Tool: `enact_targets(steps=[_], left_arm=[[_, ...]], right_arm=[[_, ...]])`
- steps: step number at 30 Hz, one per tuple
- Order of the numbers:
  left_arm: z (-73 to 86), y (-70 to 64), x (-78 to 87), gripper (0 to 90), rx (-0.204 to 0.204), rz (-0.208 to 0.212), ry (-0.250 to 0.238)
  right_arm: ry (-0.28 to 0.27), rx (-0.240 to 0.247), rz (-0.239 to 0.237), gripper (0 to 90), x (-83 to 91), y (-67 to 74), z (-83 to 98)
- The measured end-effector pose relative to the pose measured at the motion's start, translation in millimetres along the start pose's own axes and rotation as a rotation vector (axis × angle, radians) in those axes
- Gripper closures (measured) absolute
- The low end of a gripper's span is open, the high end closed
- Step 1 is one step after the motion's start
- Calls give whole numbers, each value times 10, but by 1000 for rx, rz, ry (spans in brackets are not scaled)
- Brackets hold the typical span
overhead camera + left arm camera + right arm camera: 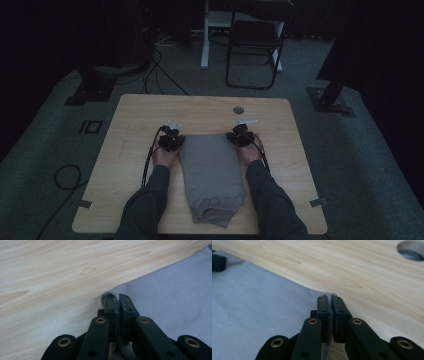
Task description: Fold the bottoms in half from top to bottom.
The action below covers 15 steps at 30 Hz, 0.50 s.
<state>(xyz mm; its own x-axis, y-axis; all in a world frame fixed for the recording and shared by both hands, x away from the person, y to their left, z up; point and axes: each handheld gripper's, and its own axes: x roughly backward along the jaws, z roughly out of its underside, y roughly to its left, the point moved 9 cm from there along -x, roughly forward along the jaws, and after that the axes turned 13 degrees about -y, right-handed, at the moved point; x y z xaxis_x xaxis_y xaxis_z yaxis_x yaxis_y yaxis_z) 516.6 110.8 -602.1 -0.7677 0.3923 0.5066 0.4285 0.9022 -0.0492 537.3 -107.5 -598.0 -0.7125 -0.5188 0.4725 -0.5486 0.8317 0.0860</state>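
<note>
The folded grey garment [212, 177] lies mid-worktop, its long axis running from the near edge to the far. The left tool [176, 141] and right tool [239, 139] each pinch a far corner, equally placed.

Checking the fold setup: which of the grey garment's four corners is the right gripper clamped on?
The right gripper pinches the grey garment at its far right corner, nearest the table's round hole. The left gripper holds the far left one; the near corners lie free.

Left gripper [171, 138] clamped; right gripper [241, 135] clamped; forearms parallel.
</note>
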Motion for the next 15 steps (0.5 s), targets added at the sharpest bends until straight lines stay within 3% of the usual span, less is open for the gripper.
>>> enact_targets(steps=[15], left_arm=[[-462,-40,196,864,-16,22,-103]], right_arm=[[-100,36,6,872,189,-15,-372]])
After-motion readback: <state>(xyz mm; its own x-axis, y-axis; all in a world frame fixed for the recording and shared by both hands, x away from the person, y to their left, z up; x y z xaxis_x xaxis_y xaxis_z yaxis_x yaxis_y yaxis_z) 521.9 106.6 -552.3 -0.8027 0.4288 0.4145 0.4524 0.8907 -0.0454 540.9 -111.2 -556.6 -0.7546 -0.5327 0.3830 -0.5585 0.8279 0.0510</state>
